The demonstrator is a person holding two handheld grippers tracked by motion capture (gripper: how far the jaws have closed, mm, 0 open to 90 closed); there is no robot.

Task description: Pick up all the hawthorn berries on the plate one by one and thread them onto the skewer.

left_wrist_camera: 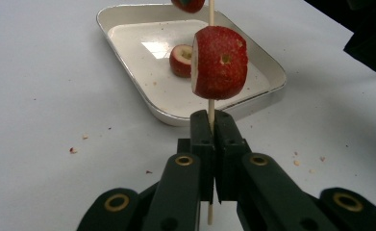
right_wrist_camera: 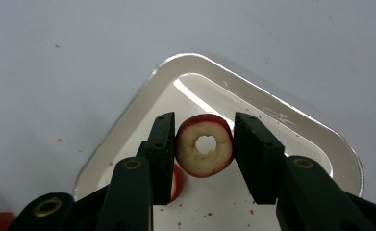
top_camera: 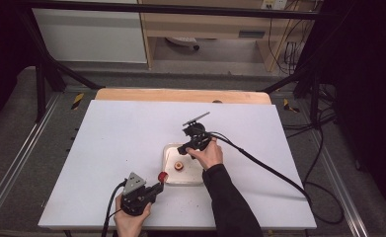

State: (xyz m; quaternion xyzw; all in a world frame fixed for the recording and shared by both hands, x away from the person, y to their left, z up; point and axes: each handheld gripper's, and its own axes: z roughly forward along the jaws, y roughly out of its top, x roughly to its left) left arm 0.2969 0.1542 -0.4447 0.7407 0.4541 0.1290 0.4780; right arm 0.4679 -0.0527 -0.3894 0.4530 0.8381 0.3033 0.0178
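Note:
My left gripper [left_wrist_camera: 212,120] is shut on a thin wooden skewer [left_wrist_camera: 210,103] that stands upright. A red fruit half [left_wrist_camera: 219,62] is threaded on the skewer, and the edge of another red piece [left_wrist_camera: 188,4] shows at the top. In the high view this gripper [top_camera: 158,186] sits near the table's front edge, with the red fruit [top_camera: 163,176] just above it. My right gripper [right_wrist_camera: 205,126] is shut on a cored red fruit slice [right_wrist_camera: 205,151], its pale cut face towards the camera, above the white tray [right_wrist_camera: 142,106]. Another red piece [right_wrist_camera: 177,183] lies in the tray, partly behind the left jaw.
The shallow white tray [top_camera: 193,181] lies mid-table on a white board, with a fruit piece [top_camera: 179,165] in it. Small red crumbs [left_wrist_camera: 73,150] dot the board. A black cable [top_camera: 259,165] trails right from my right gripper [top_camera: 183,149]. A wooden strip [top_camera: 180,95] borders the far edge.

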